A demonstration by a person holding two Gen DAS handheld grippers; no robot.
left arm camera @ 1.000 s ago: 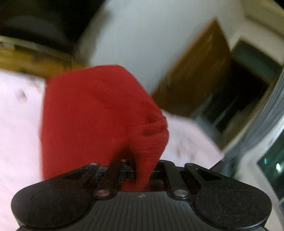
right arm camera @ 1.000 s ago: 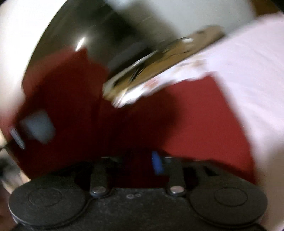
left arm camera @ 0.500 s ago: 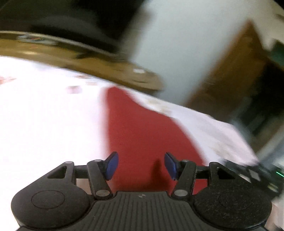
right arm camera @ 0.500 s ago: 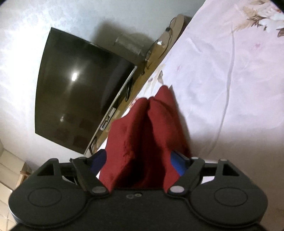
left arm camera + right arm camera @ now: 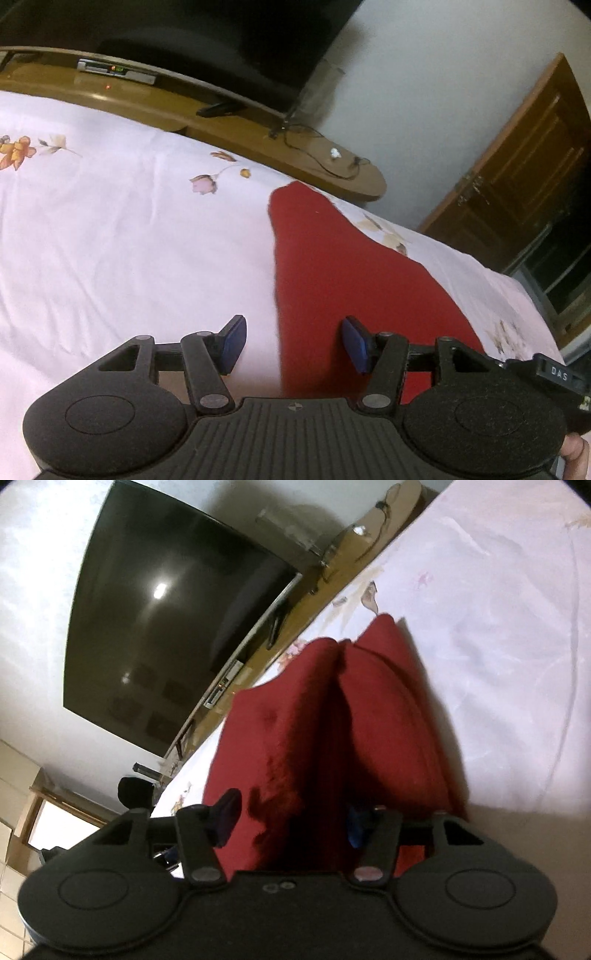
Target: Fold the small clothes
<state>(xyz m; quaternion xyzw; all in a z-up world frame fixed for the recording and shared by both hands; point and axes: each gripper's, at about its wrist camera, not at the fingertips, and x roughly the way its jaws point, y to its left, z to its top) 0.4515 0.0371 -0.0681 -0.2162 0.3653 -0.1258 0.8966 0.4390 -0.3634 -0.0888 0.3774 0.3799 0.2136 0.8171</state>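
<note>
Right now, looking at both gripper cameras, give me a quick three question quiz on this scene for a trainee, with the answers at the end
1. True or false: the left gripper is shut on the red garment.
2. Multiple choice: what does the red garment lie on? A) a wooden floor B) a floral bedsheet C) a chair
3. Fill in: in the right wrist view, the right gripper has its jaws spread, and the red cloth between them is bunched into two ___.

Key
1. False. Its jaws stand apart, with the edge of the cloth lying between them, ungripped.
2. B
3. folds (or ridges), meeting along a dark crease.
</note>
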